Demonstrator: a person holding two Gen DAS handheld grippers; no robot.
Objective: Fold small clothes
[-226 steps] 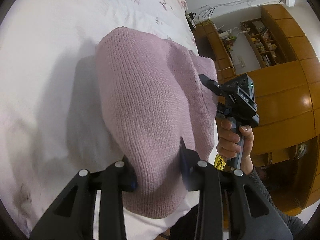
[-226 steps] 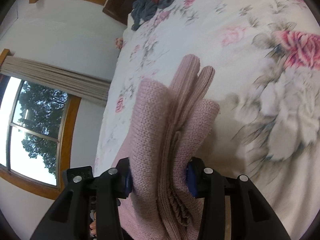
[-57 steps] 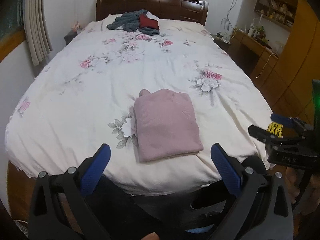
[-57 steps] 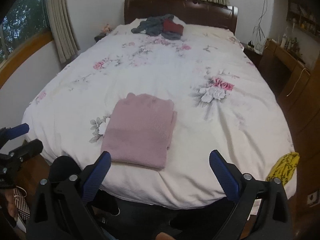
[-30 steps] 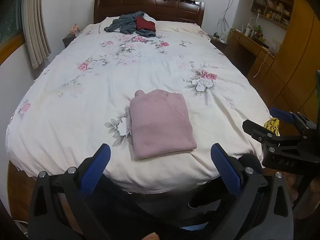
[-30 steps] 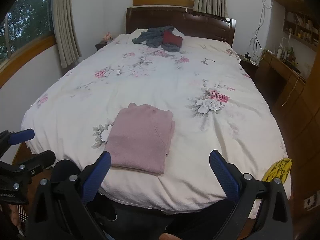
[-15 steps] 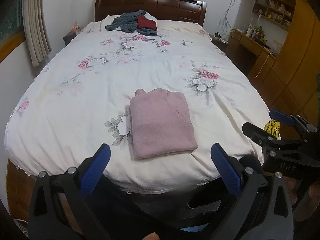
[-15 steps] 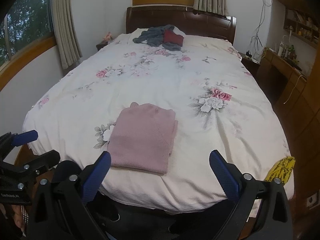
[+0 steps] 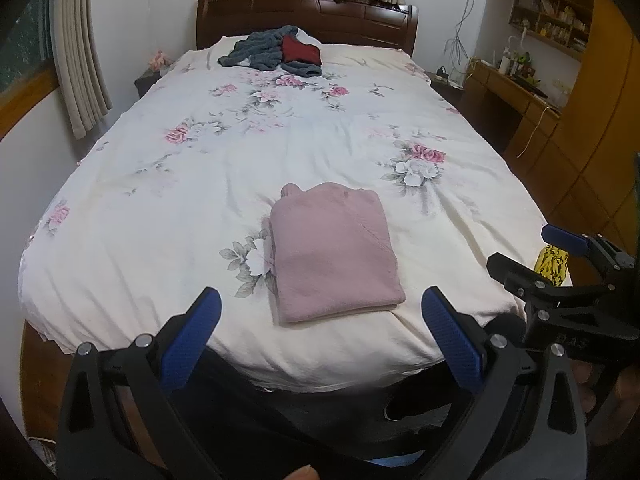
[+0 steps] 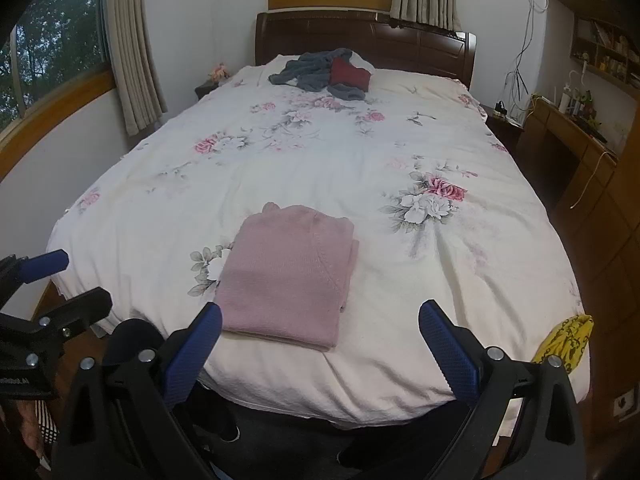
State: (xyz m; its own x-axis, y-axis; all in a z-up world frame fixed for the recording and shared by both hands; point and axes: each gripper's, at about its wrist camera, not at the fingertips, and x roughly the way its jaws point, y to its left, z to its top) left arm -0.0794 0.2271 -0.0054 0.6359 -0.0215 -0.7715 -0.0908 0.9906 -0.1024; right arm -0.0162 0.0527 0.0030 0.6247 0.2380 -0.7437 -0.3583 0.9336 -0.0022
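sweater: pink knit sweater (image 9: 334, 254) folded into a flat rectangle, lying near the foot edge of the bed (image 9: 160, 200); about 12 o'clock from both wrist cams, close in.
fold quality: edges roughly square, one small bump of fabric poking out at the far-left corner, layers slightly offset on the right side in the right wrist view.
left gripper: left gripper (image 9: 320, 332) spread wide, nothing between the blue pads, held off the foot of the bed, not touching the sweater.
right gripper: right gripper (image 10: 320, 340) also spread wide, empty, clear of the fabric; visible at 3 o'clock in the left view.
step: judging by the layout, this item looks finished and released.
remaining: heap of grey and dark red clothes (image 10: 324, 70) at 12 o'clock far, up by the headboard (image 10: 400, 46), unfolded.
next move: probably reach far across the bed for one piece from that heap, drag it to open quilt, spread flat before folding.
risk: heap pieces are tangled, so one pinch could lift several.
other: yellow patterned item (image 10: 566, 340) at 4 o'clock off the bed corner; can't tell what it is.
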